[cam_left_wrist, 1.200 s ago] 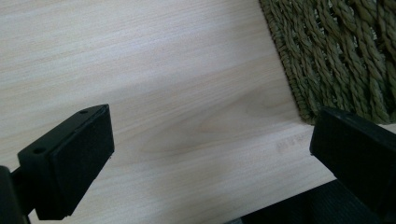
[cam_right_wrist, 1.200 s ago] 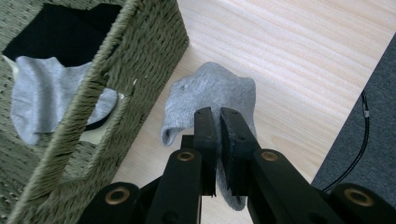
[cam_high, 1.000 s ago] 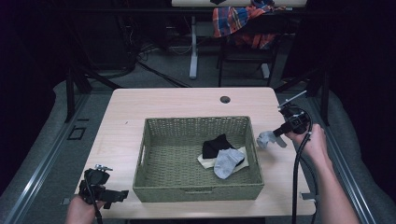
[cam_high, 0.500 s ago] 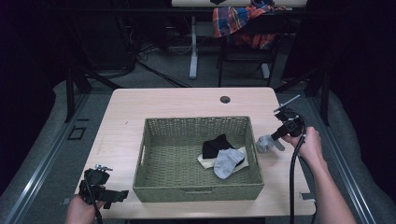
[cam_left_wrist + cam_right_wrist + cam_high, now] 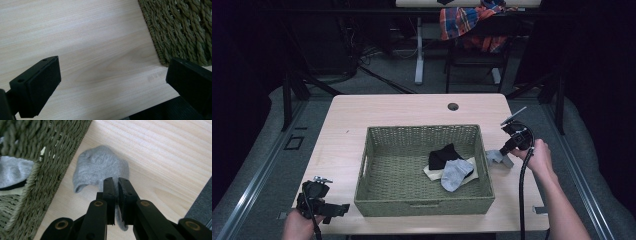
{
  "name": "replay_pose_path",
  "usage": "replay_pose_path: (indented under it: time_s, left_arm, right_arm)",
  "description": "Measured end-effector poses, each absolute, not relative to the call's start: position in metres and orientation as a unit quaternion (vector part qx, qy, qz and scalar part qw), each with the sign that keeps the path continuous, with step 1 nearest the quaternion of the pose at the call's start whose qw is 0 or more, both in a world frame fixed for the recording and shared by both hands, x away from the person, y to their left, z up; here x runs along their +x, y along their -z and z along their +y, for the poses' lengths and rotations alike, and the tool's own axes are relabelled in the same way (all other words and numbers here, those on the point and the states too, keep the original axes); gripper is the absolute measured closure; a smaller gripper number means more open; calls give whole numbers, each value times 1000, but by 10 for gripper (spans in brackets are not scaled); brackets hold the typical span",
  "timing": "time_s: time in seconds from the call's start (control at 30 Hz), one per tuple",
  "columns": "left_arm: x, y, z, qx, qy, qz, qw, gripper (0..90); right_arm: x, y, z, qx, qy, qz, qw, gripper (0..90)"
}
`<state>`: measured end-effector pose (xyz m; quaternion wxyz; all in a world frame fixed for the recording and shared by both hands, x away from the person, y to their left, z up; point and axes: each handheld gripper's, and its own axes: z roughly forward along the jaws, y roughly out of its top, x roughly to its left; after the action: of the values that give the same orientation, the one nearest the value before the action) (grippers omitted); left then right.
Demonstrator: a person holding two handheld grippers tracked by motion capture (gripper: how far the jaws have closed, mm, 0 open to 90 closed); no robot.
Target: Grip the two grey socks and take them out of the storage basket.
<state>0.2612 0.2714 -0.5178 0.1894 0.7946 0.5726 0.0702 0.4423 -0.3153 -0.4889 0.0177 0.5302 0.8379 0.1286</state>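
— Pale wood desk [image 5: 412, 112] carries everything. What sits on it, biggest first?

— Woven green basket [image 5: 424, 172], rectangular, mid-desk, handle slots in its short walls. Inside, toward its right end: a black sock [image 5: 443, 156], a grey sock [image 5: 456, 173] lying partly over a cream piece [image 5: 432, 172]. All three touch one another.

— And outside the basket?

— One small grey sock [image 5: 100, 168], on the desk just beside the basket's right wall. In the right gripper view it lies bunched, one end toward the wicker, the other end between the fingers.

— Right gripper [image 5: 504, 152], then?

— Held by the person's right hand [image 5: 537, 156], cable trailing back down the forearm. Fingers [image 5: 109, 192] pinched narrow on the small grey sock's cloth, only a sliver of fabric between the pads. Sock rests on the desk surface.

— Left gripper [image 5: 337, 210]?

— Near the desk's front left corner, beside the basket's front left corner. Fingers [image 5: 42, 87] stand wide, bare wood between them, nothing held. Basket corner shows at upper right of the left gripper view.
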Motion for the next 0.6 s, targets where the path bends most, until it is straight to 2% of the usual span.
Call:
replay_pose_path:
  time_s: [0.17, 0.2, 0.33, 0.53, 0.6]
  left_arm:
    - [261, 518, 271, 795, -69, 572, 189, 0]
    - [261, 518, 271, 795, -69, 572, 190, 0]
    - [261, 518, 271, 795, -69, 572, 190, 0]
    - [261, 518, 271, 795, -69, 572, 189, 0]
    - [262, 518, 271, 796, -68, 571, 188, 0]
  right_arm:
    - [444, 490, -316, 528, -125, 840, 13, 749]
    - [442, 489, -316, 534, -128, 836, 21, 680]
    - [441, 478, -321, 533, -139, 834, 33, 520]
    - [431, 449, -322, 529, -179, 828, 53, 368]
    - [427, 439, -320, 522, -193, 829, 58, 274]
